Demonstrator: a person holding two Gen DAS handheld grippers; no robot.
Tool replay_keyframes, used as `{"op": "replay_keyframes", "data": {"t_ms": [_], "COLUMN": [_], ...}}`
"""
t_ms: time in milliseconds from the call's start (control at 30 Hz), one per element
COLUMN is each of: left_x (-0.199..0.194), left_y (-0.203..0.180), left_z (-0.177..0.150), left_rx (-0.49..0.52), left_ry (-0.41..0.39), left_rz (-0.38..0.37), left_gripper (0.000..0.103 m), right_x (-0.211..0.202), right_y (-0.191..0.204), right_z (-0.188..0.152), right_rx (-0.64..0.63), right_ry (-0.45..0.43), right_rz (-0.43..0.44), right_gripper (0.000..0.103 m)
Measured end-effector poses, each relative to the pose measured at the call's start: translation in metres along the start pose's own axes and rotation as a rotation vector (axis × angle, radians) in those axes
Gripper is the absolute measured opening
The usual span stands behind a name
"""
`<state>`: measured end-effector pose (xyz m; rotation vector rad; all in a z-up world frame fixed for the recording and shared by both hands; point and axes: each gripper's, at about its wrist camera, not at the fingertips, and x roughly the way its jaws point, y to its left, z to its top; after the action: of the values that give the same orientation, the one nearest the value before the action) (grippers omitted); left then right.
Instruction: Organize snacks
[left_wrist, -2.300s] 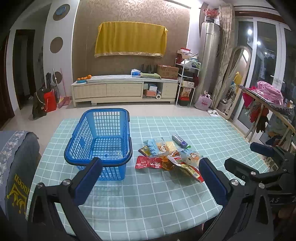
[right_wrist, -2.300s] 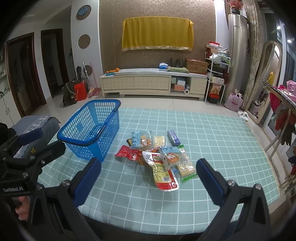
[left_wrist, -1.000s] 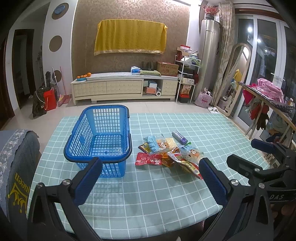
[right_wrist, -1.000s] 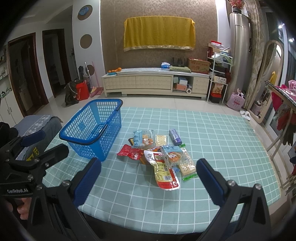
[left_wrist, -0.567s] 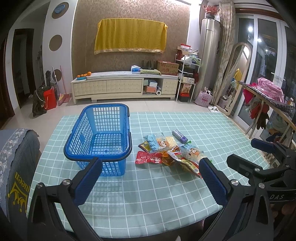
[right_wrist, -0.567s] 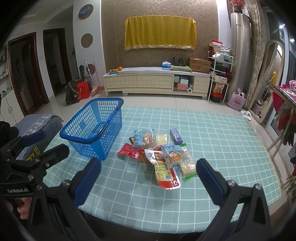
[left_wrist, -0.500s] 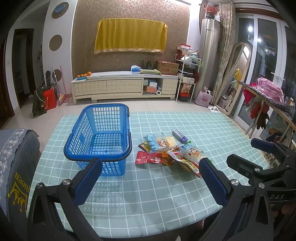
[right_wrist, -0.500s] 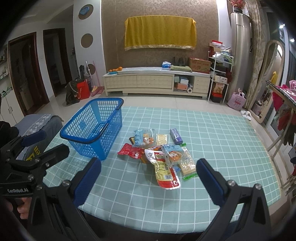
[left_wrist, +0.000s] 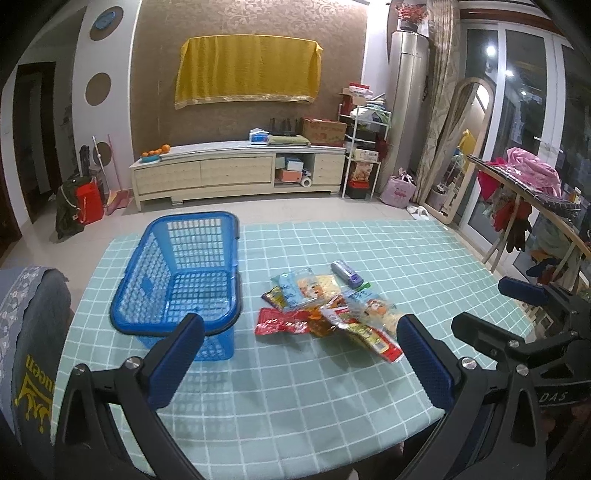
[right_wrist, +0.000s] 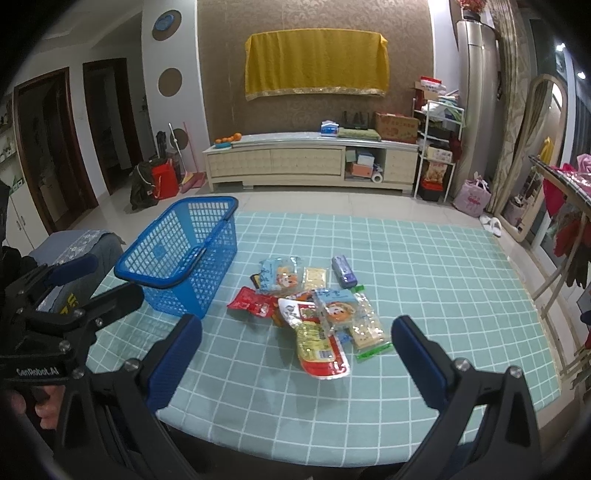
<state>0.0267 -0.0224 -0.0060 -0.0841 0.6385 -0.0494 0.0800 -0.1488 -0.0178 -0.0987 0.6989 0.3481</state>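
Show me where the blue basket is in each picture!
Left wrist view: the blue basket sits left of centre, just above the left finger, with nothing in it.
Right wrist view: the blue basket is at left of centre, beyond the left gripper.
Shared landmark: the snack pile lies on the checked tablecloth, to the basket's right.

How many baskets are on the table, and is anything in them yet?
1. The blue basket stands on the left part of the checked table, beside the snack pile, with nothing visible inside. Both grippers hover open.
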Motion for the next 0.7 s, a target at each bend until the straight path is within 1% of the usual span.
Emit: {"op": "replay_keyframes", "data": {"t_ms": [133, 300, 500, 700], "left_x": [0.013, 0.046, 0.080, 0.124], "left_y": [-0.010, -0.029, -0.030, -0.027], "left_z": [0.010, 0.022, 0.028, 0.026], "left_rx": [0.016, 0.058, 0.044, 0.001], "left_ry": [0.006, 0.045, 0.110, 0.196], "left_rz": [-0.018, -0.024, -0.020, -0.010], "left_gripper": [0.103, 0.103, 0.103, 0.103], "right_x": [0.002, 0.012, 0.042, 0.079], "right_y": [-0.020, -0.043, -0.073, -0.088], "right_z": [0.004, 0.012, 0.017, 0.019], "right_rx": [0.006, 0.000, 0.030, 0.020], "right_ry": [0.002, 0.012, 0.074, 0.146], "right_rz": [-0.016, -0.054, -0.025, 0.047], "right_gripper": [0.103, 0.103, 0.103, 0.103]}}
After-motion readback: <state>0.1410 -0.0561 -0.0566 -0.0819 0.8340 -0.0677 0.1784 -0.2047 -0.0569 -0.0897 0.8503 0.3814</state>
